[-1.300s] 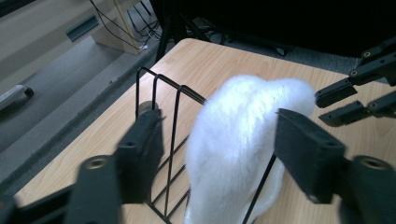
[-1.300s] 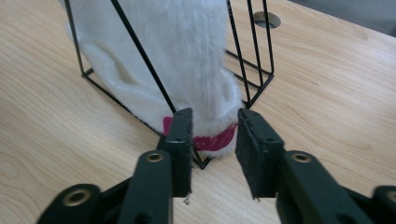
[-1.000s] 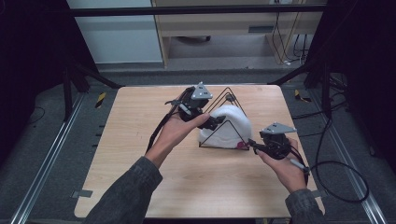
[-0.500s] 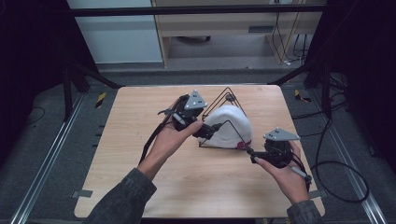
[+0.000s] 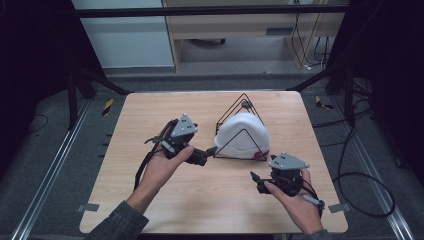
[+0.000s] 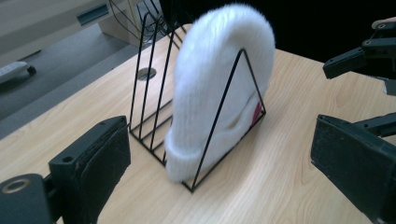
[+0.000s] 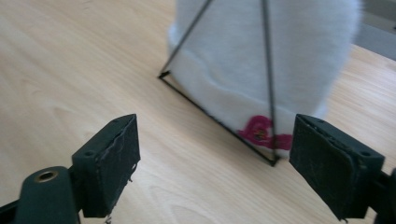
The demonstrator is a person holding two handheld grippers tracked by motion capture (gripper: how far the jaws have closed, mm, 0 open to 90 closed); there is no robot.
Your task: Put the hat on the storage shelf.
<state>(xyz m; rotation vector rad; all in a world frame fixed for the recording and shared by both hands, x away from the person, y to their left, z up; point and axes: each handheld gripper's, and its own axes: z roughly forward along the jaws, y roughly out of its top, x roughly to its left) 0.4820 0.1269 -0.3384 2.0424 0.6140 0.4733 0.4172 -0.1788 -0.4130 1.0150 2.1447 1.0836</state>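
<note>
Here a pale wood-grain table stands on grey floor, with a light cabinet behind it and dark surroundings at both sides. Toward its far right rests a black wire rack of triangular dividers, holding a fuzzy white knit beanie with a pink mark at its cuff. The left gripper sits just beside the rack, jaws spread wide. The right gripper, nearer the front edge, is likewise spread, holding nothing.
</note>
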